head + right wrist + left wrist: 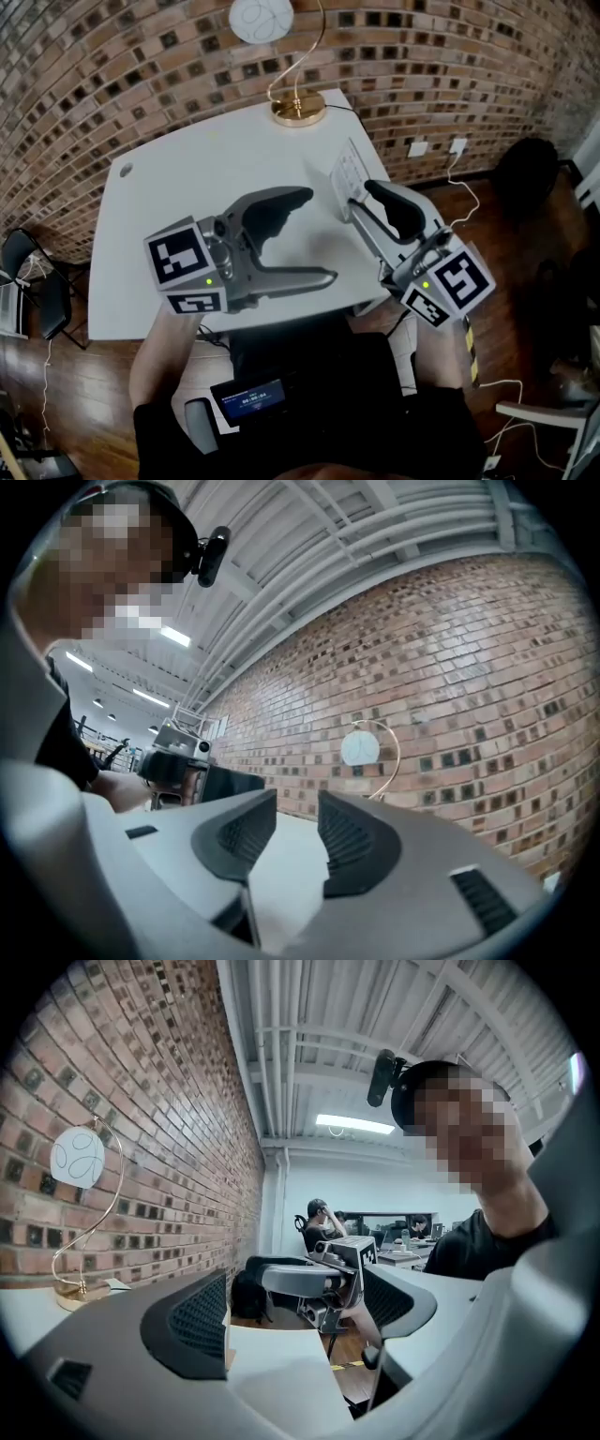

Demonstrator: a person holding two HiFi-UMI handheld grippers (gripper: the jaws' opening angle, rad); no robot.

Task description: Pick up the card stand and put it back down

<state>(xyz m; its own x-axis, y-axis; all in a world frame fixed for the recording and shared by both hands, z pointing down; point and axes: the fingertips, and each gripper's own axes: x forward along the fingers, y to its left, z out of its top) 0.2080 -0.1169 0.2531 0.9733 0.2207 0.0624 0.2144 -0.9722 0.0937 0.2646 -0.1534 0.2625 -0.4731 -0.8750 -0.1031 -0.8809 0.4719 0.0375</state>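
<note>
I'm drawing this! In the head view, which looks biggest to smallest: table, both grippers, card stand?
1. table
2. left gripper and right gripper: about alike, and nearness to the camera makes them look bigger
3. card stand, smallest

card stand (298,109): glossy gold metal base | table (192,173): smooth matt white | wall (122,75): rough brick

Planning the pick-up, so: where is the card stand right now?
In the head view the card stand stands at the far edge of the white table, near top centre, right beside the brick wall.
</note>
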